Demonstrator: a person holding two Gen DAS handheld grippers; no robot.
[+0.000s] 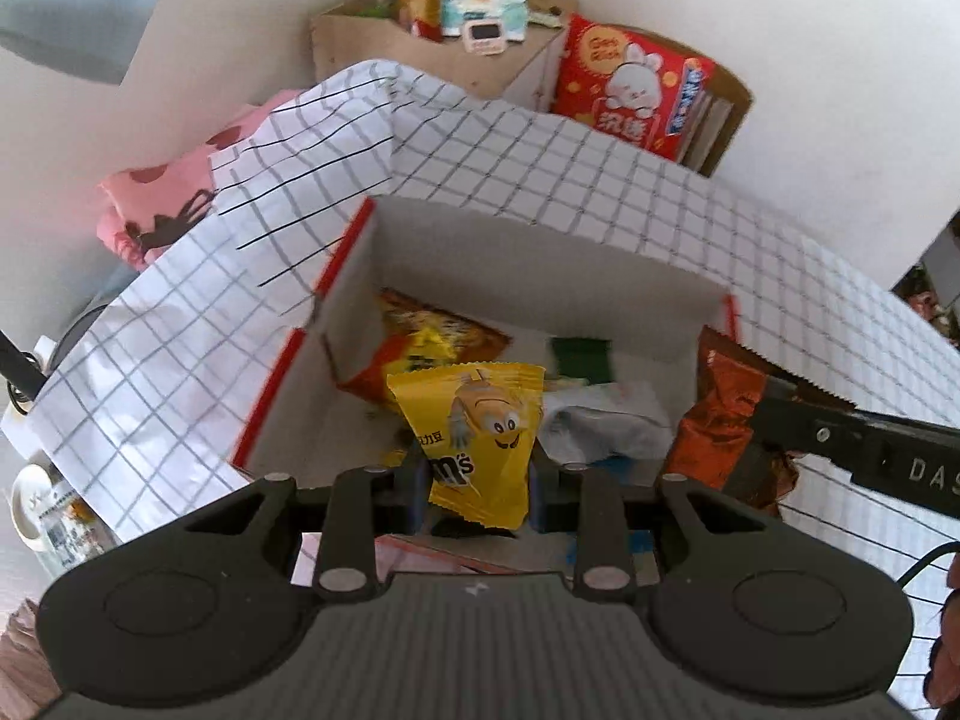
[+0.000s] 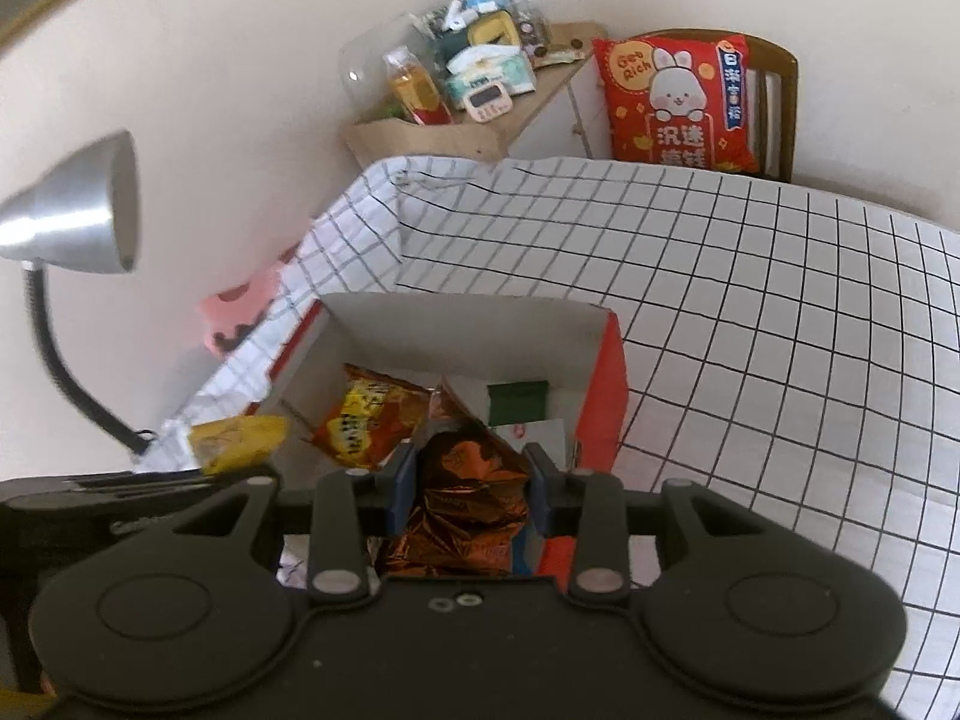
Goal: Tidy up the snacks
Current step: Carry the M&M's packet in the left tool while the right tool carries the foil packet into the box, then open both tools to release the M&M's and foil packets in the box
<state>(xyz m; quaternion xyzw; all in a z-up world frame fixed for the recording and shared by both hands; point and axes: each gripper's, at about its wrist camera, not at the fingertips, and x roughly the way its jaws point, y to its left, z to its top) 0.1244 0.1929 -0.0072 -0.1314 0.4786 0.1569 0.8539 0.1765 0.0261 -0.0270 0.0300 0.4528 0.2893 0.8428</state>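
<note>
My left gripper [image 1: 477, 474] is shut on a yellow M&M's packet [image 1: 480, 438] and holds it above the open white box with red edges [image 1: 516, 258]. My right gripper [image 2: 471, 480] is shut on a crinkled brown foil snack bag [image 2: 465, 504] over the same box [image 2: 456, 324]; this bag also shows at the right of the left wrist view [image 1: 720, 414]. Inside the box lie an orange-yellow snack bag [image 1: 420, 336] [image 2: 369, 420], a green-topped white packet [image 1: 579, 360] [image 2: 519, 402] and a white wrapper [image 1: 606, 426]. The yellow packet also shows in the right wrist view [image 2: 237, 441].
The box sits on a grid-pattern white cloth [image 2: 750, 312]. A silver desk lamp [image 2: 78, 216] stands at the left. Behind are a wooden shelf [image 1: 420, 42] with a bottle, tissues and a timer, a red rabbit cushion [image 2: 678, 105] on a chair, and a pink cloth [image 1: 156, 204].
</note>
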